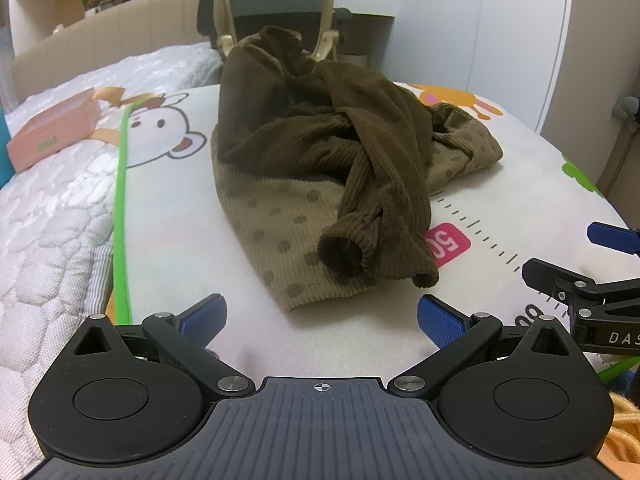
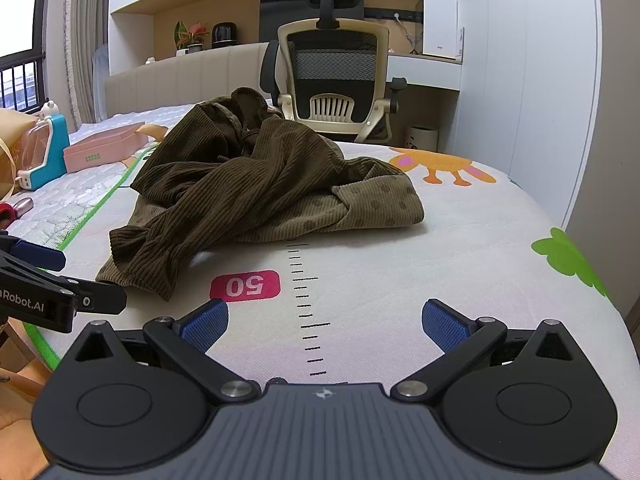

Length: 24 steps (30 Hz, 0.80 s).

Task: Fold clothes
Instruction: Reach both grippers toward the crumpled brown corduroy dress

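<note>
We have the brown top [image 1: 320, 152] lying crumpled on the mat [image 1: 500, 184], a sleeve [image 1: 344, 256] trailing toward us. Our left gripper [image 1: 320, 316] and right gripper [image 2: 325, 320] hover near it, both spread wide, holding nothing.

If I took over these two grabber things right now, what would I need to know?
Left gripper: open, empty, aimed at the garment.
Right gripper: open, empty, hovering over the mat.
Brown corduroy garment: lies crumpled in a heap on the mat, sleeve cuffs nearest you.
Done: nothing folded.
Left: spread it flat, then fold.
</note>
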{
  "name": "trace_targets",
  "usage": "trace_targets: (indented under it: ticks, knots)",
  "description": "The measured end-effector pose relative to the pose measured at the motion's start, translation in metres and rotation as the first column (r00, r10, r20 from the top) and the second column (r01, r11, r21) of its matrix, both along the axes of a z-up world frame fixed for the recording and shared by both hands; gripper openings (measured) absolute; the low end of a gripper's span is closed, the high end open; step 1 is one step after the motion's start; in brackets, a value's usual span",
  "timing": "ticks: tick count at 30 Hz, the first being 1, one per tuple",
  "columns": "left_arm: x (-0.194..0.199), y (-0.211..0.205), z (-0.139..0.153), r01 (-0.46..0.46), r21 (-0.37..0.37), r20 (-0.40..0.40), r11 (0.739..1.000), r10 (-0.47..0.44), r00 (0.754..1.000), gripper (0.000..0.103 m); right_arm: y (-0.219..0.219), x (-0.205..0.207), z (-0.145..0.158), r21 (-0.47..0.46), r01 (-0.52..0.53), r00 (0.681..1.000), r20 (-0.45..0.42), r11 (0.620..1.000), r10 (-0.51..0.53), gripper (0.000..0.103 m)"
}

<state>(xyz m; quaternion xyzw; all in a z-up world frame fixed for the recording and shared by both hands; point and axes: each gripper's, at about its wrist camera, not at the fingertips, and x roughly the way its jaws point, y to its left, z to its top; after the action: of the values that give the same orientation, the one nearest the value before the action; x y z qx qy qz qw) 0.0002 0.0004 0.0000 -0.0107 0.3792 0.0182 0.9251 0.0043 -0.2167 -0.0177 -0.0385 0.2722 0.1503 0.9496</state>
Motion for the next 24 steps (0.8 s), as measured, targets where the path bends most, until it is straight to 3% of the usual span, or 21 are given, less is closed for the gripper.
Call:
trace_targets:
  ticks: [19, 24]
  knots:
    - [0.0017, -0.0024, -0.0057, -0.003, -0.014, 0.005, 1.0, 0.003, 1.0, 0.103, 0.0003, -0.0002, -0.0008, 0.0, -0.001, 1.0, 0.002, 1.0, 0.001, 0.103]
    - [0.003, -0.0022, -0.005, -0.002, 0.013, -0.024, 1.0, 0.002, 1.0, 0.103, 0.0006, -0.0001, -0.0009, 0.0, -0.001, 1.0, 0.002, 1.0, 0.001, 0.103]
